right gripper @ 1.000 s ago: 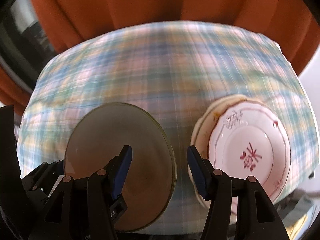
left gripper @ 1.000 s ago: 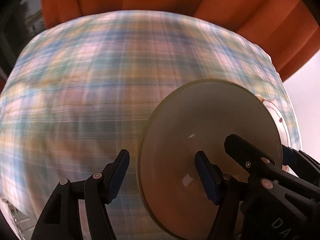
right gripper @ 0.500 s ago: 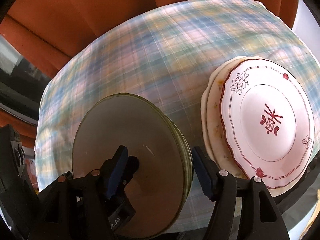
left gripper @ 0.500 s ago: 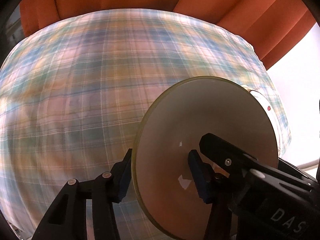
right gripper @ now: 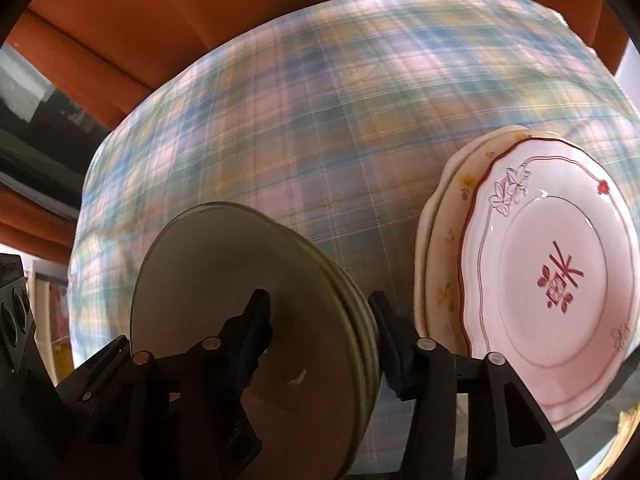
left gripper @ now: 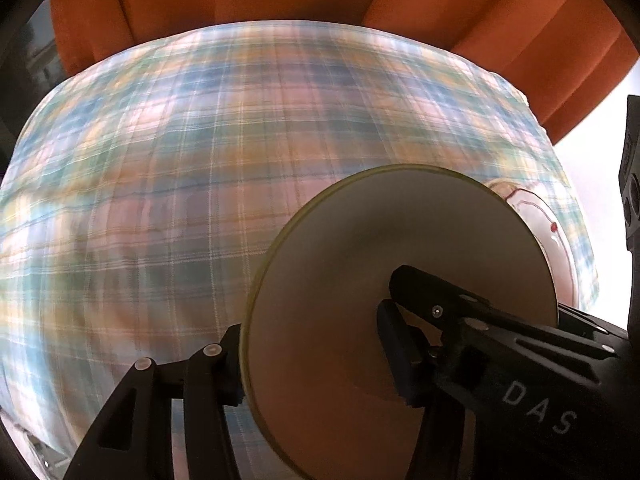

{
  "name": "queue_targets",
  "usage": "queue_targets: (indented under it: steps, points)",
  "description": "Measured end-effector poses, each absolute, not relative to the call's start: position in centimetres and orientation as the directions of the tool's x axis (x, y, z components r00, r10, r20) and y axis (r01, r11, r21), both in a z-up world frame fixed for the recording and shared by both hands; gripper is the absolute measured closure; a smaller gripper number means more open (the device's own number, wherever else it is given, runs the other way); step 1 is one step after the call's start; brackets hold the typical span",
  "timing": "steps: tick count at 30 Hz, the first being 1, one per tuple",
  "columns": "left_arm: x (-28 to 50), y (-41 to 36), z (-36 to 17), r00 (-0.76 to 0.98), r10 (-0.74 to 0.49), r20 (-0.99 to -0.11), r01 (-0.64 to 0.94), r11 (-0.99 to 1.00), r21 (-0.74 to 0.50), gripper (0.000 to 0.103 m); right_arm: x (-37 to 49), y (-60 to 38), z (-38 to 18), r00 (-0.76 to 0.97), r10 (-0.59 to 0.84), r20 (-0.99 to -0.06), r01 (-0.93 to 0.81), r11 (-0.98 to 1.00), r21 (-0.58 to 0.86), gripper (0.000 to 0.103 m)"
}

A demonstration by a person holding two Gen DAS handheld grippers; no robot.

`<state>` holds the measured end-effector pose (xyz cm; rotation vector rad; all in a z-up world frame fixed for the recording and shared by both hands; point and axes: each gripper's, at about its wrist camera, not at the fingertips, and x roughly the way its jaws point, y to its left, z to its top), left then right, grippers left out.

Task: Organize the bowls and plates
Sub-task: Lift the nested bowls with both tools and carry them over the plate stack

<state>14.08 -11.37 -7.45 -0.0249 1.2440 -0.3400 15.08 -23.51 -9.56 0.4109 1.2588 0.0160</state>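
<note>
A stack of olive-green plates [left gripper: 352, 280] [right gripper: 240, 280] rests on the plaid tablecloth [left gripper: 200, 160]. My left gripper [left gripper: 310, 328] straddles its left rim, one pad under the edge and the other on the top face. Its jaws are opening slightly, with the pads still touching the plates. My right gripper [right gripper: 316, 300] straddles the right rim, one pad inside and one against the stacked edges, and its jaws are closing on the rim. To the right lies a stack of white plates with a red pattern [right gripper: 552, 280] [left gripper: 552, 232].
Orange upholstery [right gripper: 200, 12] runs behind the cloth-covered table. The white plates sit near the table's right front edge [right gripper: 600, 412]. Open cloth stretches to the left of and behind both stacks.
The left jaws have narrowed onto the green stack's left rim. The right gripper came down over the stack's right rim, its finger now on the top face, and its jaws drew in.
</note>
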Motion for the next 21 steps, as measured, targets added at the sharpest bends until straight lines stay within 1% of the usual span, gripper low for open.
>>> queue_targets:
  steps: [3, 9, 12, 14, 21]
  points:
    - [13.9, -11.8, -7.3, 0.291, -0.228, -0.929, 0.215, 0.962, -0.169, 0.043, 15.3, -23.8, -9.7, 0.305, 0.272, -0.913, 0.171, 0.927, 0.334, 0.055]
    - [13.8, -12.3, -7.2, 0.280, -0.178, -0.943, 0.164, 0.977, -0.136, 0.044, 15.6, -24.0, -9.8, 0.285, 0.316, -0.905, 0.105, 0.928, 0.357, 0.056]
    - [13.2, -12.3, -7.0, 0.282, -0.153, -0.947, 0.150, 0.982, -0.114, 0.044, 15.5, -23.7, -9.7, 0.275, 0.310, -0.910, 0.090, 0.934, 0.346, 0.056]
    - [13.1, -12.3, -6.9, 0.275, -0.146, -0.950, 0.140, 0.984, -0.111, 0.044, 15.4, -23.3, -9.6, 0.269, 0.289, -0.919, 0.074, 0.945, 0.319, 0.056]
    - [12.9, -12.3, -5.8, 0.276, -0.161, -0.948, 0.172, 0.978, -0.116, 0.044, 14.8, -23.5, -8.8, 0.274, 0.288, -0.918, 0.100, 0.940, 0.325, 0.055]
